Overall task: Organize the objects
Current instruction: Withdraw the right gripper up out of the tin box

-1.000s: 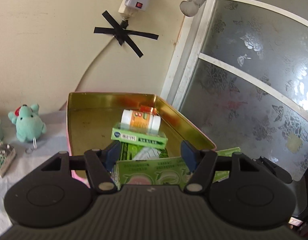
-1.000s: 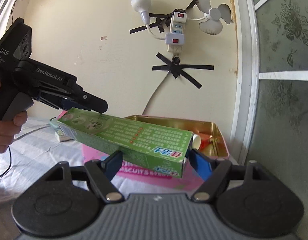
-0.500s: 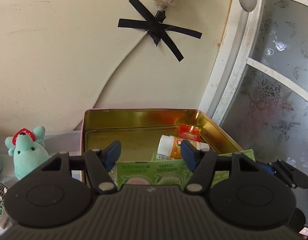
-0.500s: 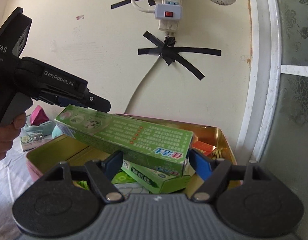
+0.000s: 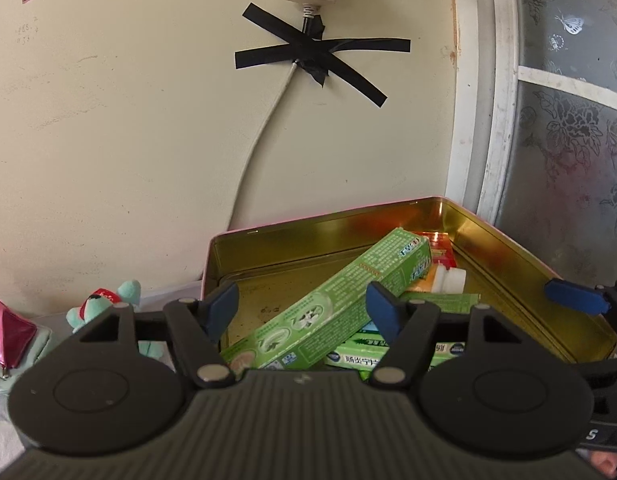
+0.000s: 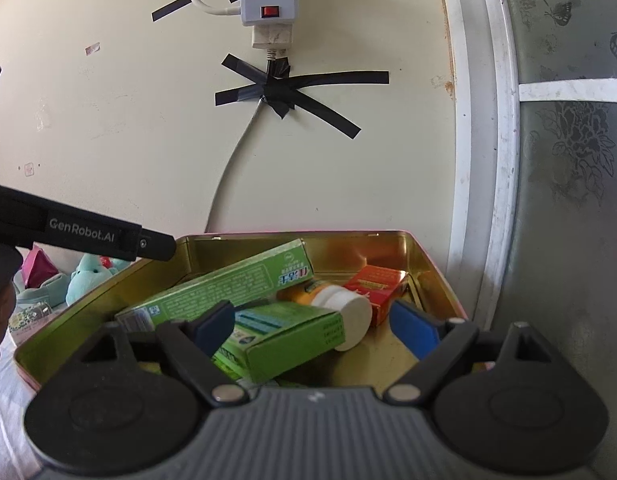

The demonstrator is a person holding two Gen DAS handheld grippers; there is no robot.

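Note:
A long green toothpaste box (image 5: 340, 300) (image 6: 228, 284) lies slanted inside the gold-lined tin (image 5: 308, 244) (image 6: 348, 246), resting on other packs. My left gripper (image 5: 302, 310) hovers over the tin's near end. Its jaws are opening, and the box's near end lies between and below the pads, untouched. My right gripper (image 6: 312, 330) hangs over the tin's other side. Its jaws are opening too, with nothing gripped. Below it lie a smaller green box (image 6: 284, 336), a white-capped orange bottle (image 6: 336, 308) and a red box (image 6: 374, 286). The left gripper's black finger (image 6: 88, 234) reaches in from the left.
The tin stands against a cream wall with a taped cord and a power strip (image 6: 270, 12). A frosted glass door (image 5: 568, 140) closes off the right. Left of the tin, on a white cloth, sit a teal plush toy (image 5: 104, 304) and a pink pouch (image 5: 8, 332).
Both grippers held the long green box by its ends and carried it over the tin. Now it lies in the tin and both pairs of jaws have spread off it.

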